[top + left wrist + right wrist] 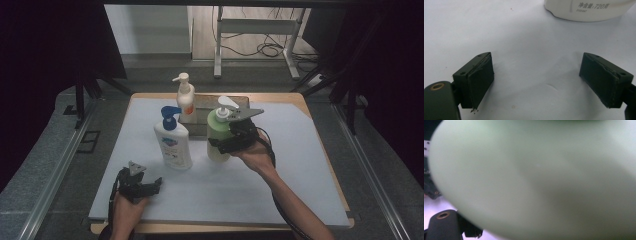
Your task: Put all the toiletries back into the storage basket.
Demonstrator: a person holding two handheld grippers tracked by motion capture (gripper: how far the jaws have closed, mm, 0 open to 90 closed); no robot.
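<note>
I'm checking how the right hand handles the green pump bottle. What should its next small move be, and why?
Probably a short lift toward the dark tray behind. The right gripper looks clamped on the green pump bottle, whose body presses close in the right gripper view. Keep it upright and clear of the blue-pump bottle beside it. The left gripper rests open.

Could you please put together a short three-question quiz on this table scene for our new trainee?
1. True or false: the left claw is open with nothing between its pads.
2. Which bottle is the right claw closed around? A) the blue-pump white bottle B) the pale green bottle C) the small orange-label bottle
3. On what does the small orange-label bottle stand?

Key
1. True; it rests low over the white table cover.
2. B.
3. On the dark tray at the table's far edge.
</note>
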